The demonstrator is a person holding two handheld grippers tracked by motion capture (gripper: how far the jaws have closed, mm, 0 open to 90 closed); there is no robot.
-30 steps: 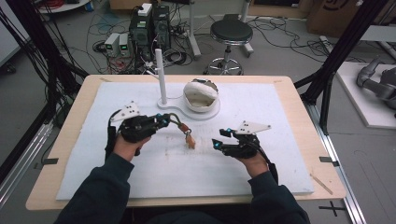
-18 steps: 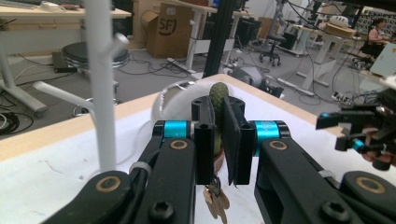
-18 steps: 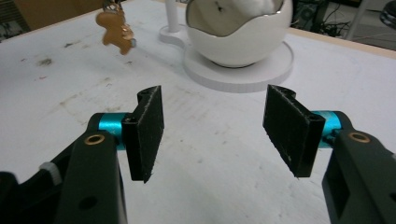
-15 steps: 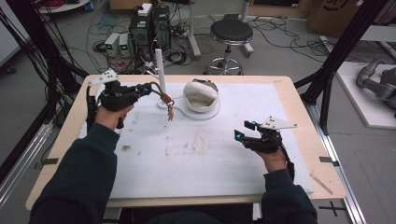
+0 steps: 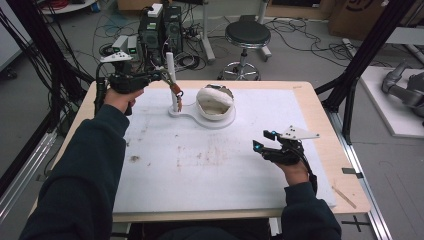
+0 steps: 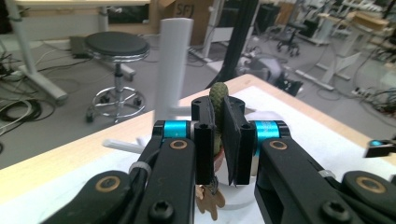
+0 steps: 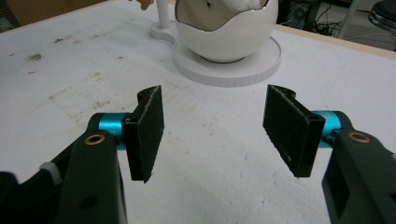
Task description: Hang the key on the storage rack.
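My left gripper is clamped on a small keychain charm with a green knobbly cord loop and a tan, bear-shaped pendant, holding it up at the far left of the counter, right beside the white upright post. In the left gripper view the green cord stands pinched between my two black pads, the tan pendant dangles beneath them, and the post rises just behind. That post stands on a flat white base which also carries a white egg-shaped bowl with a jagged rim, just to the right of the post. My right gripper hovers over the near right part of the white mat, well apart from the stand, its jaws having just been opening with nothing between them. In the right gripper view its pads are spread wide over the stained mat, facing the bowl farther off.
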